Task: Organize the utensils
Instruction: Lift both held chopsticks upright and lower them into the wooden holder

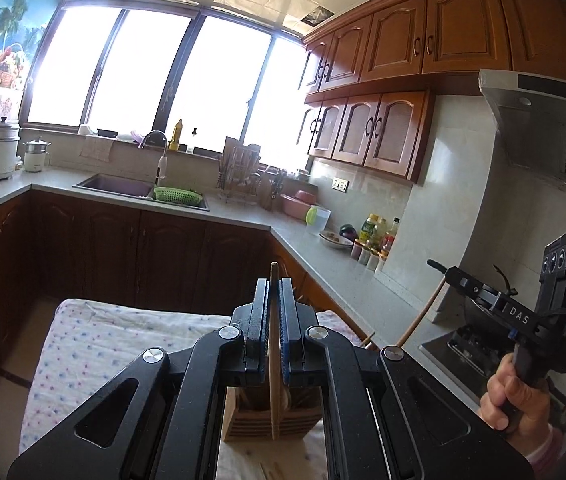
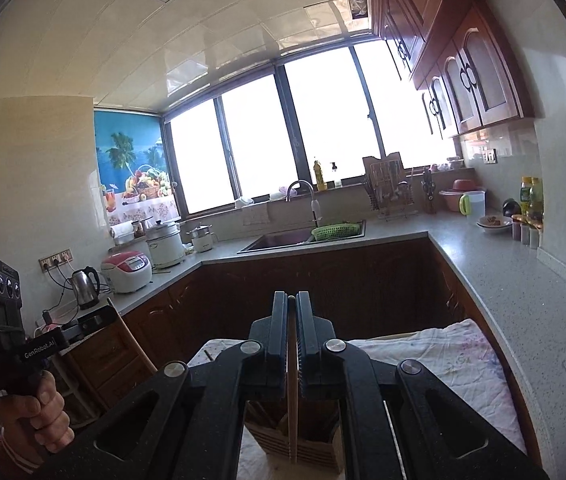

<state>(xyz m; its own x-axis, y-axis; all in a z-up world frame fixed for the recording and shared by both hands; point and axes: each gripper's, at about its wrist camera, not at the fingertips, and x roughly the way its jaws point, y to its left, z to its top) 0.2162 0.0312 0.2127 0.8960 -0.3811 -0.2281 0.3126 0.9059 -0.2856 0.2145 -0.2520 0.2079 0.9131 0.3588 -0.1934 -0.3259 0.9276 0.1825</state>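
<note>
left wrist: faces window (image 1: pixel 155 68), close over holder (image 1: pixel 271 412) | right wrist: same | shared: sink (image 2: pixel 283 240)

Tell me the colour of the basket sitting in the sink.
Green basket, clearest in the right wrist view.

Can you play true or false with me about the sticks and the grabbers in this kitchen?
1. The left gripper is pinching a wooden chopstick. True.
2. The right gripper is wide open and holds nothing. False: its jaws are closed on a wooden chopstick too.
3. A wooden holder stands on the cloth below the grippers. True.
4. The cloth is plain black. False: it is white with small colored dots.
5. A green basket sits at the sink. True.
6. Both chopsticks lie flat on the counter. False: each is held upright between a gripper's jaws, above the holder.
</note>
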